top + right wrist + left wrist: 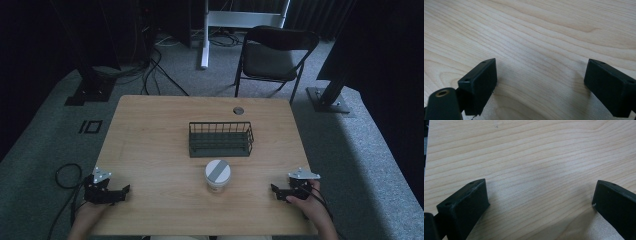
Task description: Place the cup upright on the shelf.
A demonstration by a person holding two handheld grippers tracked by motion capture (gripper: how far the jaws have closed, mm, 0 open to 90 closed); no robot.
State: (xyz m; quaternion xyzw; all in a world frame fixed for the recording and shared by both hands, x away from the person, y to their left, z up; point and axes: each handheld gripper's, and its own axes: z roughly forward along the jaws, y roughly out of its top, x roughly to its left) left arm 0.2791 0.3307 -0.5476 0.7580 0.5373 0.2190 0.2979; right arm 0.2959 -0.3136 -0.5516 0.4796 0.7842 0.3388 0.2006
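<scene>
The tub, a small round white container with a grey-and-white lid, stands upright on the surface near the person's edge, about midway between the two grippers and well apart from both. Just beyond it, toward the far side, sits a dark wire basket, which looks empty, its near wall close to the tub but not touching it. As far as can be judged, the work has not begun: the tub is untouched, its lid is on, and nothing lies in the basket.

The left gripper rests low at the near left corner, pointing inward toward the tub. In the left gripper view its jaws stand wide apart with only bare wood grain between them. The right gripper sits at the near right corner, also pointing inward; the right gripper view shows its jaws spread just as wide over bare wood. Both are released and hold nothing.

Everything is left to do: one gripper has to reach the tub, close on it and, most likely, carry it to the basket.
</scene>
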